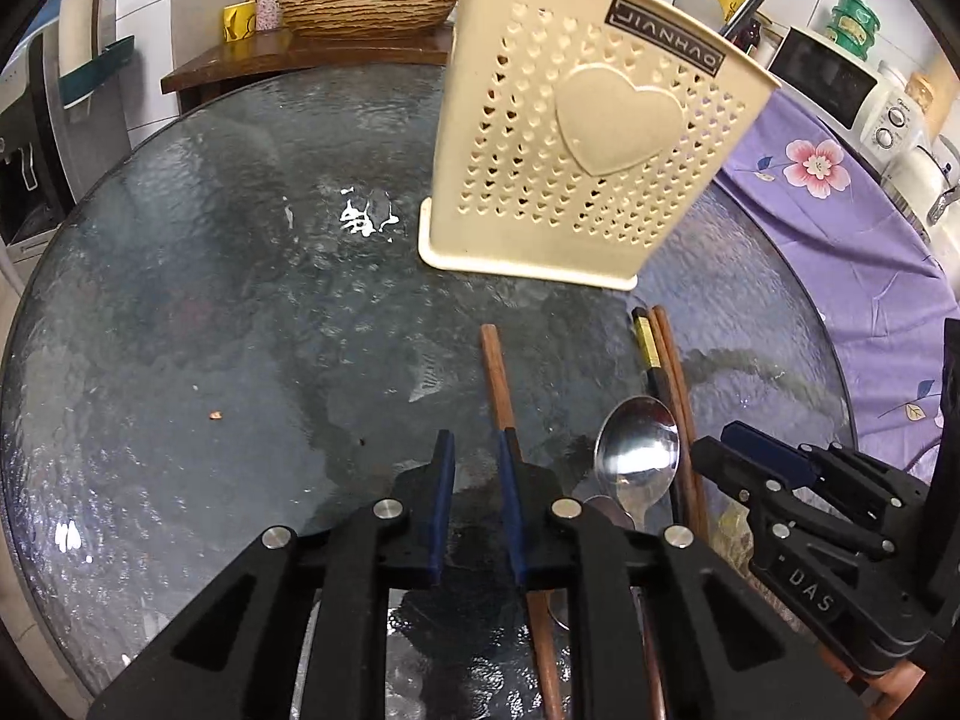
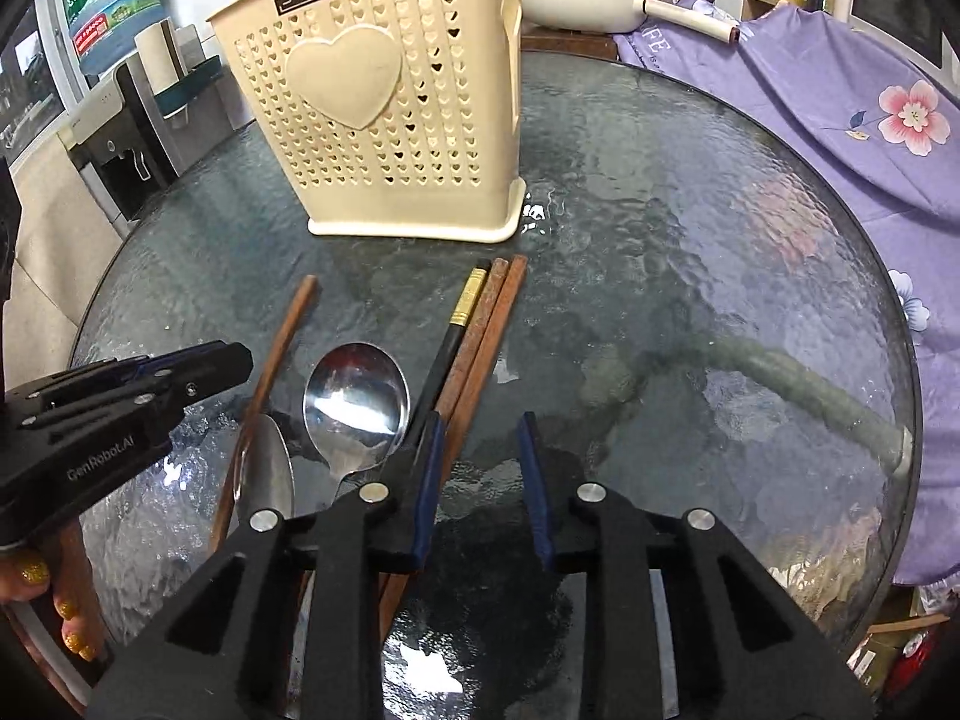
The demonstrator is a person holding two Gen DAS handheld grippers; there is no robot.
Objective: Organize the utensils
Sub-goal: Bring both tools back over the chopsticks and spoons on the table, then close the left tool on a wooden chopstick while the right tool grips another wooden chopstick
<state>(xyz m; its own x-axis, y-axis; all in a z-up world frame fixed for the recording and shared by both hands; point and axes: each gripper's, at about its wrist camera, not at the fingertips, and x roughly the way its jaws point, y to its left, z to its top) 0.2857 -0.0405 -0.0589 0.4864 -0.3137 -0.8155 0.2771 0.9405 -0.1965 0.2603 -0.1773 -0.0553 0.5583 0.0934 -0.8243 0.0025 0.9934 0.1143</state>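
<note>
A cream perforated utensil holder (image 1: 576, 144) (image 2: 384, 108) with a raised heart stands on the round glass table (image 1: 210, 300) (image 2: 690, 240); brown chopstick tips stick out of its top in the right wrist view. In front of it lie a single brown chopstick (image 1: 498, 384) (image 2: 282, 342), a large steel spoon (image 1: 639, 444) (image 2: 357, 402), a smaller spoon (image 2: 267, 468), and a bundle of a black gold-banded chopstick (image 2: 459, 324) and two brown ones (image 1: 672, 384) (image 2: 486, 330). My left gripper (image 1: 477, 456) is open, just left of the single chopstick. My right gripper (image 2: 480, 438) is open, just right of the bundle.
A purple floral cloth (image 1: 840, 192) (image 2: 840, 96) covers the table's right side. A wooden bowl (image 1: 366, 6) sits on a side shelf behind. A microwave (image 1: 822, 72) and a water dispenser (image 2: 114, 138) stand around the room. The table's left half holds only crumbs.
</note>
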